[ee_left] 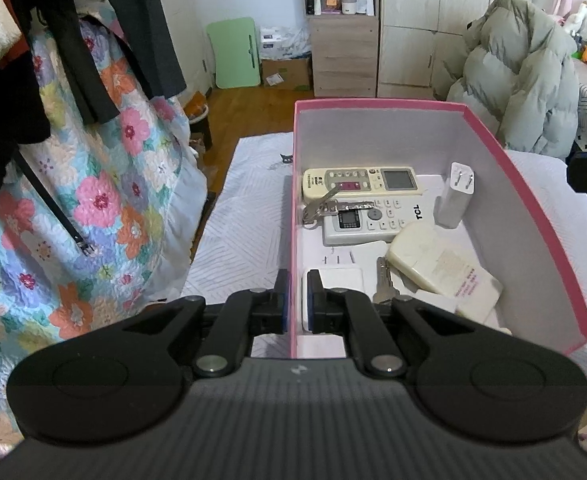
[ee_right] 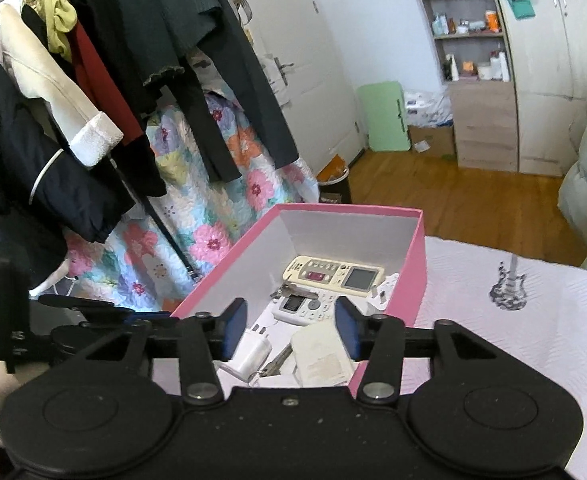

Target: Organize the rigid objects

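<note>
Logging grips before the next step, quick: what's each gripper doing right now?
Left gripper: shut on the near wall of the pink box.
Right gripper: open above the box, holding nothing.

I see the pink box (ee_left: 533, 200) open at the top, so entry from above is free, though remotes (ee_left: 359, 184), keys (ee_left: 321, 208) and a white charger (ee_left: 455, 196) crowd its floor. My left hand-held gripper (ee_left: 297, 302) is clamped on the near-left wall, blocking that corner. Hanging clothes (ee_right: 133, 60) close off the left; the white bedspread (ee_right: 513, 340) to the right lies bare.
</note>
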